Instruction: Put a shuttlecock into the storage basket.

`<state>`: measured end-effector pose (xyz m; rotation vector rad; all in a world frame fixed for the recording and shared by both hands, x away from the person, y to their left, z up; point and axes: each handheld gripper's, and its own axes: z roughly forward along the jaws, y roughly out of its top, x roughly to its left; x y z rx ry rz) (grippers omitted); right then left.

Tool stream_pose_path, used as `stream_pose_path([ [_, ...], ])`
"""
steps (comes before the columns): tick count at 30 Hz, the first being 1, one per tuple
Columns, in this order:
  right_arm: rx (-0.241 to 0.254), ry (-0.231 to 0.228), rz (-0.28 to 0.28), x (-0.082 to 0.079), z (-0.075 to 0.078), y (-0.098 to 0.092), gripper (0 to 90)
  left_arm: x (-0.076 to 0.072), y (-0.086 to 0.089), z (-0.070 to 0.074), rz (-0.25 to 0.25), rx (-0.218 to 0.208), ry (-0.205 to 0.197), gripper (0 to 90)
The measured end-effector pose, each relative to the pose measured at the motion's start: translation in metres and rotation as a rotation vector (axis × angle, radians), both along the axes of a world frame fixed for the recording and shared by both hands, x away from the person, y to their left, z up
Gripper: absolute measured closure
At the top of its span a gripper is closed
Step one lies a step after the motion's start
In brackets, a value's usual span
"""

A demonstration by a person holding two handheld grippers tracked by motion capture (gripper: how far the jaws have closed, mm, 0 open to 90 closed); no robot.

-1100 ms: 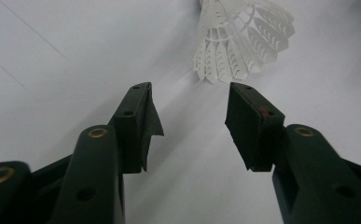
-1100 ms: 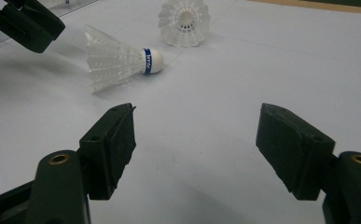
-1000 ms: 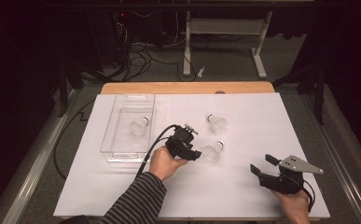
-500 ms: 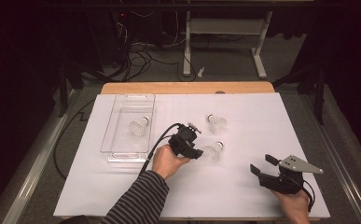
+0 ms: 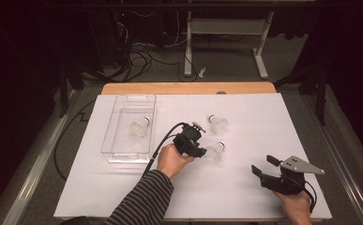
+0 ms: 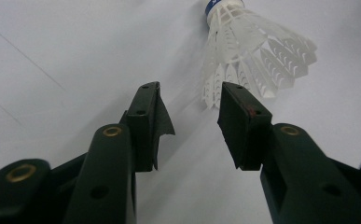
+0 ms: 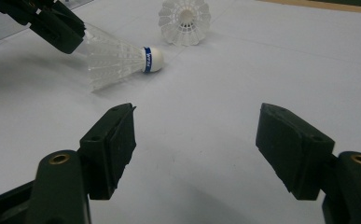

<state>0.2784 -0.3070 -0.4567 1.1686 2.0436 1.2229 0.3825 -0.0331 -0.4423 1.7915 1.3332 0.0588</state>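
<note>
Barely anything has changed: your left gripper (image 5: 200,151) still hovers, jaws apart, at the nearer shuttlecock's (image 5: 215,151) skirt, while your right gripper (image 5: 264,168) stays wide open.

the left claw (image 5: 201,151) is held low over the middle of the worktop (image 5: 245,187) by a hand (image 5: 170,160) in a striped sleeve (image 5: 144,199), jaws parted. the right claw (image 5: 262,171) sits near the front right edge, jaws spread wide, with nothing between them.

one shuttlecock (image 5: 139,127) in tray (image 5: 116,133), two (image 5: 217,123) right
</note>
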Motion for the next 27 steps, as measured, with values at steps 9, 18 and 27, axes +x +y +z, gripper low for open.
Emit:
stream_pose_path([
  [9,-0.001,-0.001,0.001,0.0,0.0,0.0,29.2,0.004,-0.011,-0.001,-0.014,0.024,0.015,61.8],
  [18,-0.002,0.002,0.002,0.0,0.0,0.0,29.2,0.009,-0.015,-0.006,-0.013,0.03,0.035,67.7],
  [27,-0.005,0.002,0.002,0.0,0.0,0.0,29.3,0.01,-0.015,-0.008,-0.011,0.023,0.043,74.1],
])
